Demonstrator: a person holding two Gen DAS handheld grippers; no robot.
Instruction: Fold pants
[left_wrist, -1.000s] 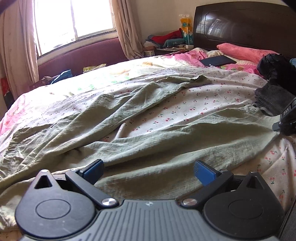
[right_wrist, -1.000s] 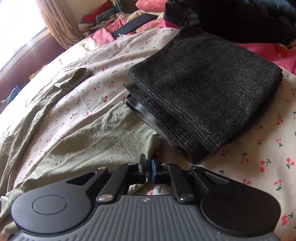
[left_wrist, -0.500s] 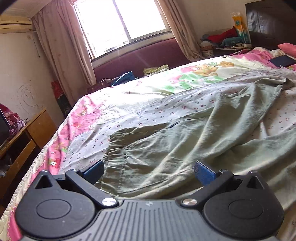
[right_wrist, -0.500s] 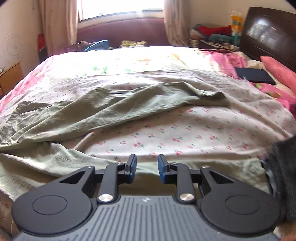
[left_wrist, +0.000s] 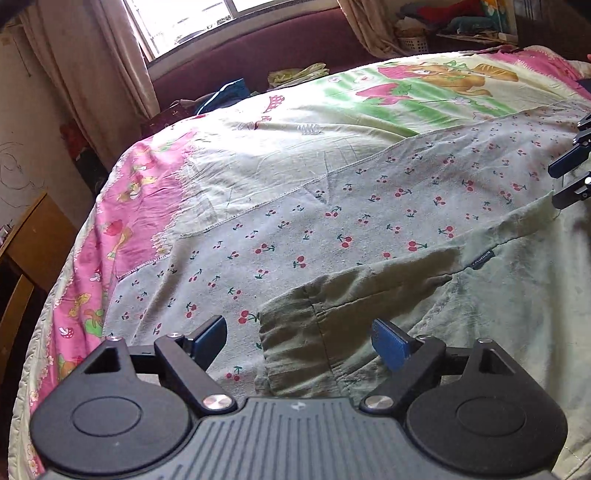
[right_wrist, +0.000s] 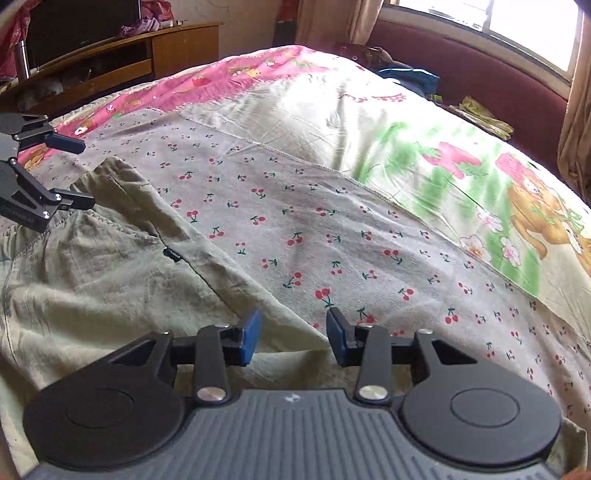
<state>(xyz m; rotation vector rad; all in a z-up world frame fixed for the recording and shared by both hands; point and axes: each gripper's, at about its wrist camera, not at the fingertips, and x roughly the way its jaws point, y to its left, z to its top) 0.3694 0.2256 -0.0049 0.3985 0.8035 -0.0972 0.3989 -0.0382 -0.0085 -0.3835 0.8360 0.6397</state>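
Observation:
Olive-green pants (left_wrist: 480, 314) lie spread on the cherry-print sheet (left_wrist: 332, 221). Their waistband corner (left_wrist: 291, 332) sits just below and between the blue pads of my left gripper (left_wrist: 301, 345), whose wide jaws are closing a little; the pads do not press the cloth. In the right wrist view the pants (right_wrist: 92, 288) fill the lower left. My right gripper (right_wrist: 294, 339) hovers over their edge with its jaws opening and nothing pinched. Each gripper shows in the other's view: the right gripper (left_wrist: 570, 181) at the right edge, the left gripper (right_wrist: 70, 171) at the left edge.
A cartoon-print blanket (left_wrist: 424, 92) covers the far part of the bed. A maroon window bench (left_wrist: 258, 55) with loose clothes runs behind it. A wooden cabinet (right_wrist: 110, 62) stands past the bed's foot. The bed edge (left_wrist: 74, 295) drops off at left.
Both views swung away from the headboard and the dark folded pile to the pants' waist end near the bed's foot. The right jaws went from shut to parted.

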